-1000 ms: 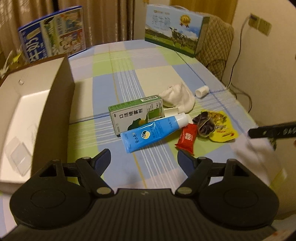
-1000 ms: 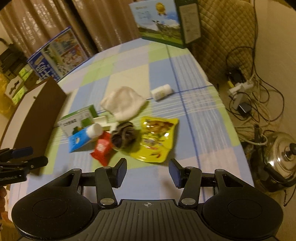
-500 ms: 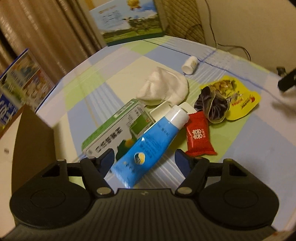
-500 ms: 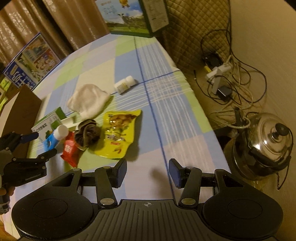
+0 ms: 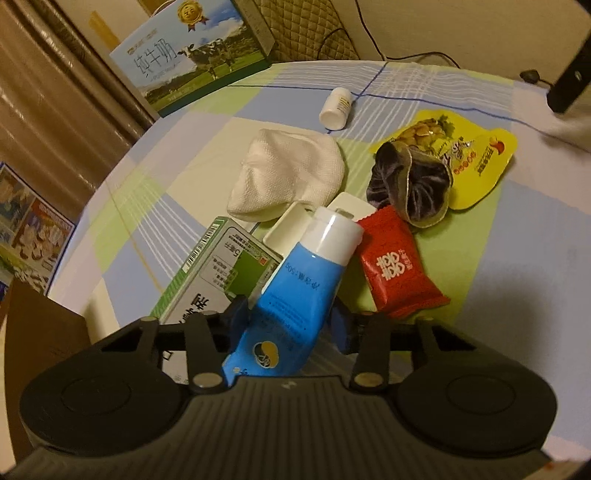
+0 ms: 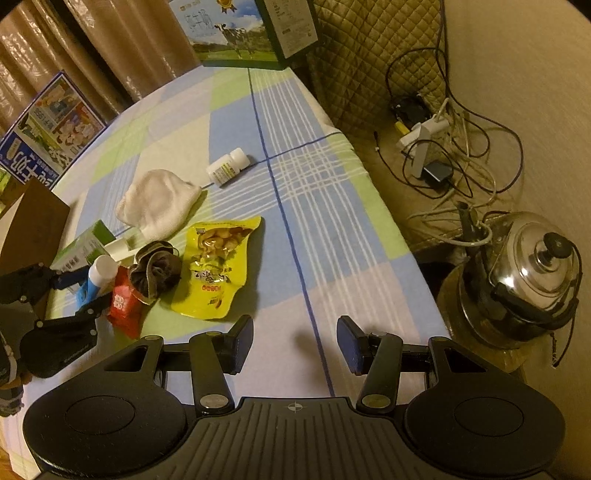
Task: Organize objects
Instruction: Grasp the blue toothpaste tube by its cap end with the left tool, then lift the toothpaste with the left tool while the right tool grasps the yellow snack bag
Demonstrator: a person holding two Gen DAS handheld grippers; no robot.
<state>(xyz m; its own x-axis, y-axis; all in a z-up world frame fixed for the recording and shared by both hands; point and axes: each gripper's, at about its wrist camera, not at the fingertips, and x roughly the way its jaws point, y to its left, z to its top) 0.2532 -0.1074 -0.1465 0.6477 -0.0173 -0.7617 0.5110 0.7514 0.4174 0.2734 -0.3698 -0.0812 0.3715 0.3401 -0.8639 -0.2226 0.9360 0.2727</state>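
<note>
My left gripper (image 5: 290, 321) straddles the lower half of a blue tube with a white cap (image 5: 303, 280); its fingers sit on both sides, close against it. The tube lies over a green-and-white carton (image 5: 210, 273) and a white plastic piece (image 5: 291, 225). Beside it lie a red packet (image 5: 399, 266), a dark scrunchie (image 5: 410, 184), a yellow snack pouch (image 5: 476, 155), a white cloth (image 5: 291, 173) and a small white bottle (image 5: 336, 107). My right gripper (image 6: 295, 343) is open and empty above bare tablecloth, right of the yellow pouch (image 6: 214, 266). The left gripper (image 6: 70, 295) shows at the left edge of the right wrist view.
A brown cardboard box (image 5: 40, 332) stands at the left. Two milk cartons stand at the table's back, one with a cow picture (image 6: 240, 33) and a blue one (image 6: 48, 129). Off the right table edge are cables (image 6: 443, 140) and a steel kettle (image 6: 532, 273).
My left gripper has moved forward and down over the blue tube and its fingers have narrowed around it. My right gripper has stayed open and drifted slightly.
</note>
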